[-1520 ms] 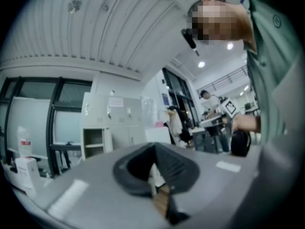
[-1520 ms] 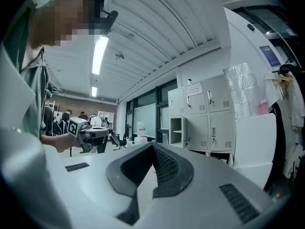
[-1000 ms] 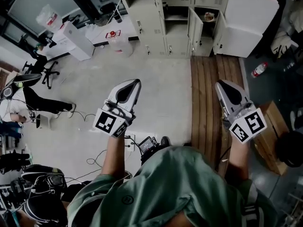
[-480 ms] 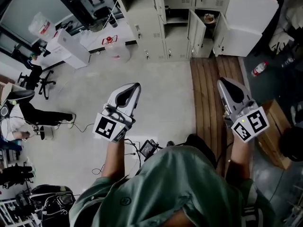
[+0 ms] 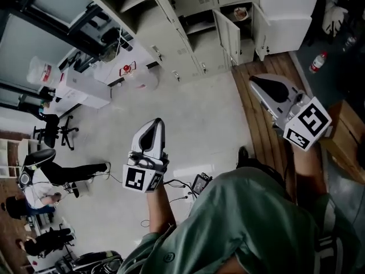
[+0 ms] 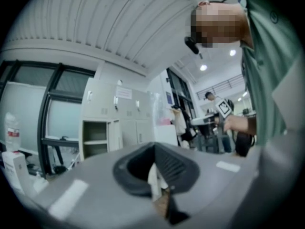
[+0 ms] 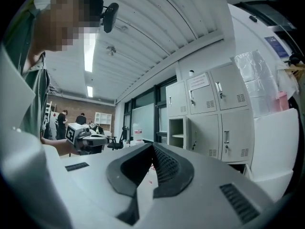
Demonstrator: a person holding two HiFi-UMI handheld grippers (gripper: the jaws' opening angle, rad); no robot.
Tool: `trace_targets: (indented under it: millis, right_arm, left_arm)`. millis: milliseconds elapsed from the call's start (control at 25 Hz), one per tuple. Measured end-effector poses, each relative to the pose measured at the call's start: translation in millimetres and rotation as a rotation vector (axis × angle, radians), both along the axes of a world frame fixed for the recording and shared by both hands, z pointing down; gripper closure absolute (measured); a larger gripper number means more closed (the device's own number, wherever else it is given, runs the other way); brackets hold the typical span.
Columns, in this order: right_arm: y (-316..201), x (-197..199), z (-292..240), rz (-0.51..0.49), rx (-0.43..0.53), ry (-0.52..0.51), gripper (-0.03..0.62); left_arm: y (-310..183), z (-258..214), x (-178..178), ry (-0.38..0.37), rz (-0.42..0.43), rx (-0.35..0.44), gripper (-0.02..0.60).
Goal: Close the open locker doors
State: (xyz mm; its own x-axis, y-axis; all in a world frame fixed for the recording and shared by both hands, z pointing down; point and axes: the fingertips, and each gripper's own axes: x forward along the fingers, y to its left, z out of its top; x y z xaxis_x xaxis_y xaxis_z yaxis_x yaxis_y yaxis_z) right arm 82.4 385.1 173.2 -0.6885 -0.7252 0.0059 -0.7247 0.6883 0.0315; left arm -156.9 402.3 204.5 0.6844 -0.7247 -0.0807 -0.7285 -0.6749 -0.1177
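The bank of lockers [image 5: 188,33] stood along the far edge of the floor, well apart from the person, and by the look of it nothing of the task had been done. Toward its right end, where the wooden planking [image 5: 263,116] met the lockers, two doors hung open, one door [image 5: 228,36] on the left of a compartment and another door [image 5: 261,30] on its right. Farther left a shelved compartment [image 5: 132,1] also gaped. All of these were left to shut, and the person would first have to close the distance. The left gripper [image 5: 157,120] hung over the bare floor and the right gripper [image 5: 252,80] over the planking. Each had its fingers pressed together on nothing and touched no door.
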Motion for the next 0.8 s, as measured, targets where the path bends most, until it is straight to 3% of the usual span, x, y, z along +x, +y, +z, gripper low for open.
trace_targets:
  millis: [160,400,640,800]
  right_arm:
    - [-29.1,6.8,10.1,-0.032,-0.02,-0.025,0.589]
    - [-92.4,17.2,0.6,-0.127,-0.014,-0.002,0.589]
    - [-125.4,15.9,0.3,-0.16,-0.041,-0.045,0.589]
    - [-150.3,10.5,-4.5,-0.164,-0.049,-0.036,0.589]
  left_arm:
    - [-22.6,1.6,3.5,-0.028,-0.031,-0.017,0.583]
    - [-70.2,-15.0,22.2,0.022,-0.107,0.014,0.583]
    - [-98.4,-22.7,27.1,-0.047,-0.12,-0.002,0.583]
    - [-121.7,-28.5,20.3,-0.043,-0.119,0.017,0.583]
